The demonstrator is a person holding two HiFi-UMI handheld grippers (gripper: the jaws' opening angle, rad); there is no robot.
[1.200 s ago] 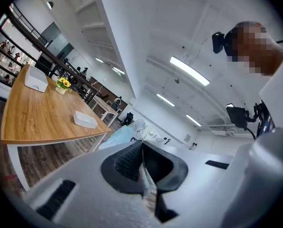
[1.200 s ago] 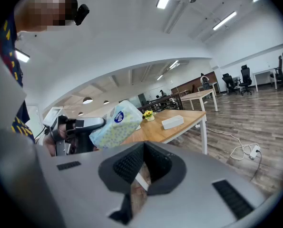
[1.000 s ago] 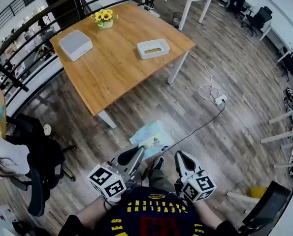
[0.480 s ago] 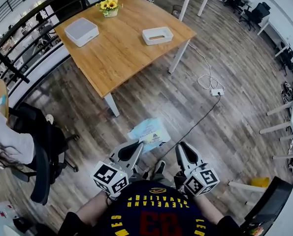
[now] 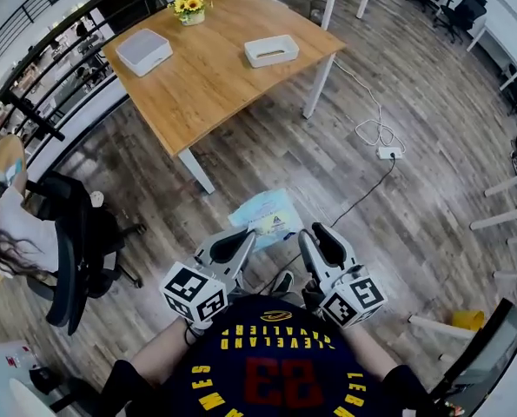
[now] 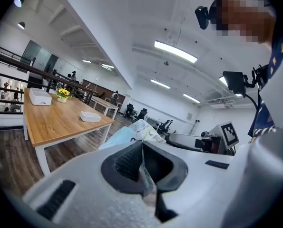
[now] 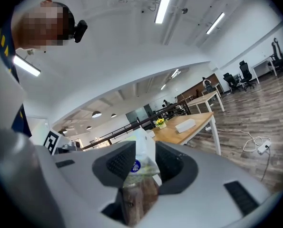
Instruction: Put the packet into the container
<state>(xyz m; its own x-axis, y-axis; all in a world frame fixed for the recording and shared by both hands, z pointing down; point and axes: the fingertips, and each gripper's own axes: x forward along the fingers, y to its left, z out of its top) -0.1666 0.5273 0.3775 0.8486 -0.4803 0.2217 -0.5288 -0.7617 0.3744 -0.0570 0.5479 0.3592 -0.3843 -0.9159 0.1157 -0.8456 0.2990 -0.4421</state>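
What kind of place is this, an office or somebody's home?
Most likely an open-plan office: a large wooden table on white legs, black swivel office chairs by other desks, and long ceiling strip lights.

- The left gripper [image 5: 241, 238] is held low in front of the torso, pointing forward and only slightly downward. Its jaws are clamped together on the near edge of the packet [image 5: 263, 212], which sticks out ahead of them.
- The right gripper [image 5: 314, 233] sits just beside the left one at about the same height, pointing the same way.
- The right gripper's jaws have just been opening and stand wide apart. An end of the packet stands between them, not pinched.
- The left forearm [image 5: 158, 361] and right forearm [image 5: 377, 377] reach forward from either side of the chest.
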